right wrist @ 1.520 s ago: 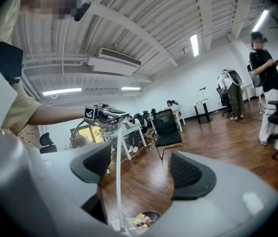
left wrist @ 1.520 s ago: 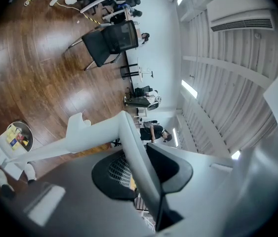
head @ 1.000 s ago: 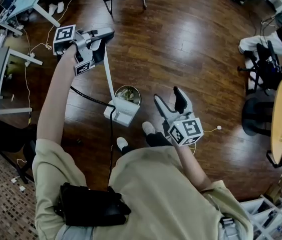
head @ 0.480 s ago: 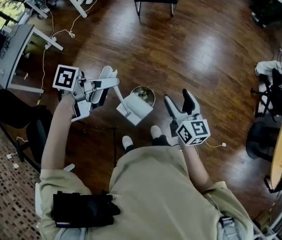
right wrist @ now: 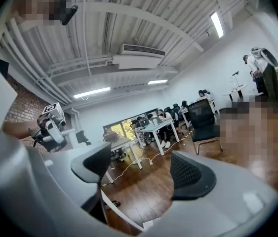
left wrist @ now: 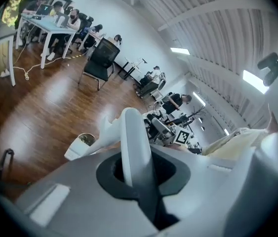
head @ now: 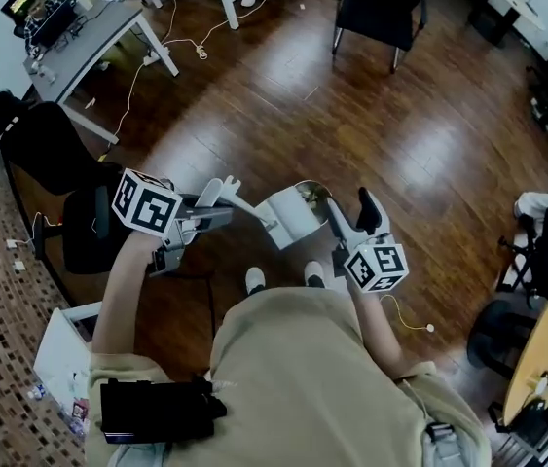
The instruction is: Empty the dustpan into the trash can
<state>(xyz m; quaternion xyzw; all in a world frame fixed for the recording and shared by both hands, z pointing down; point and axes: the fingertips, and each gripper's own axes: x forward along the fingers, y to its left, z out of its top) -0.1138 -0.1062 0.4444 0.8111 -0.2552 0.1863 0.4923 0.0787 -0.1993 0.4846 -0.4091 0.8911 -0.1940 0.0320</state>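
Dustpan (head: 291,217) emptying looks to be at the tipping stage, judging by how things lie. The wooden floor (head: 283,95) fills most of the head view. A grey worktop (head: 89,42) at the upper left and a black chair (head: 381,8) at the top are both well apart from the work. The person stands with both shoes (head: 255,280) just behind it.

The dustpan is a white boxy pan on a long white handle (head: 251,212). It hangs low in front of the shoes, with the pan against the near left side of the small round trash can (head: 314,194). I cannot tell whether the pan touches the rim or hangs just over it.

The left gripper (head: 217,195) is clenched on the far end of the handle, and its jaws have just been closing tighter on it. From there the handle runs almost level across to the pan. The right gripper (head: 348,204) is released, its jaws wide apart with nothing between them, just beside the can on its right.

Greenish scraps (head: 310,193) lie inside the can, so some rubbish appears to be in already. The inside of the pan is hidden, so I cannot say whether it is empty. What seems left is to finish the tip, make sure the pan is clear, and take it away from the can.
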